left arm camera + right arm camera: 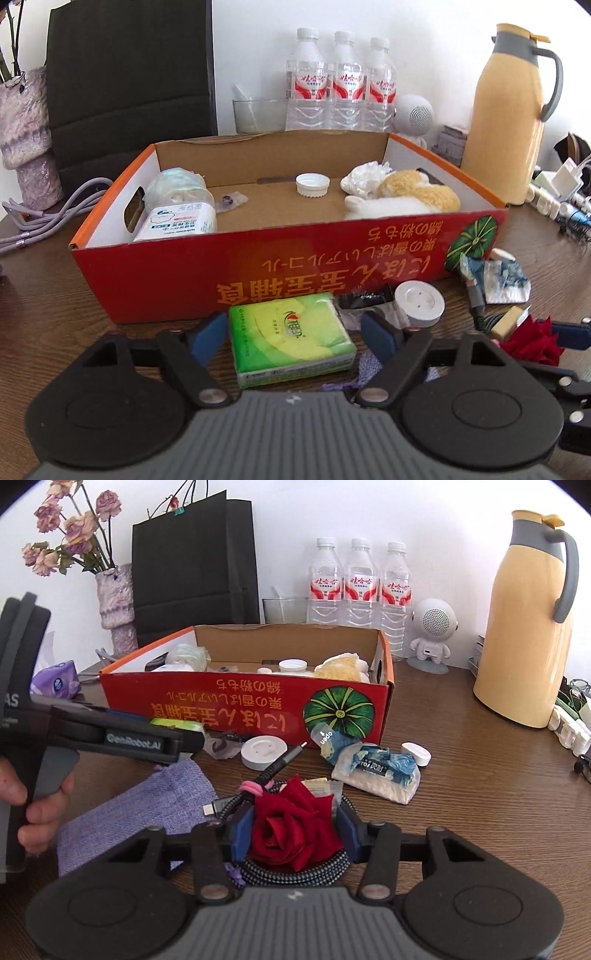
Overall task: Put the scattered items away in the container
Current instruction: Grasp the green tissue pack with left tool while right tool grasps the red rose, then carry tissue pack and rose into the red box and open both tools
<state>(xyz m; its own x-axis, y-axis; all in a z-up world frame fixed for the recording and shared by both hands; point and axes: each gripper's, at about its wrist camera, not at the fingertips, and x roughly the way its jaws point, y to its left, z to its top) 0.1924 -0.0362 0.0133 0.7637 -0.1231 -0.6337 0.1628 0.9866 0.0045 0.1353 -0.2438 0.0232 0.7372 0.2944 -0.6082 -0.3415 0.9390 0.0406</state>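
Observation:
A red cardboard box [280,258] stands open on the wooden table; inside lie a swab tub [177,221], a white cap [313,184] and a plush toy [410,199]. A green tissue pack [291,343] lies in front of it, between the fingers of my left gripper [295,334], which is open with slim gaps on both sides. My right gripper [294,834] is shut on a red rose [295,830] resting on a braided cable coil [325,867]. Around it lie a purple pouch [136,812], a white puck [264,751] and a blue-white wrapper [376,771].
Three water bottles [360,587], a glass [284,609] and a black paper bag [192,561] stand behind the box. A yellow thermos [524,627] and a small robot speaker [432,635] are at the right, a vase of dried flowers [114,602] at the left.

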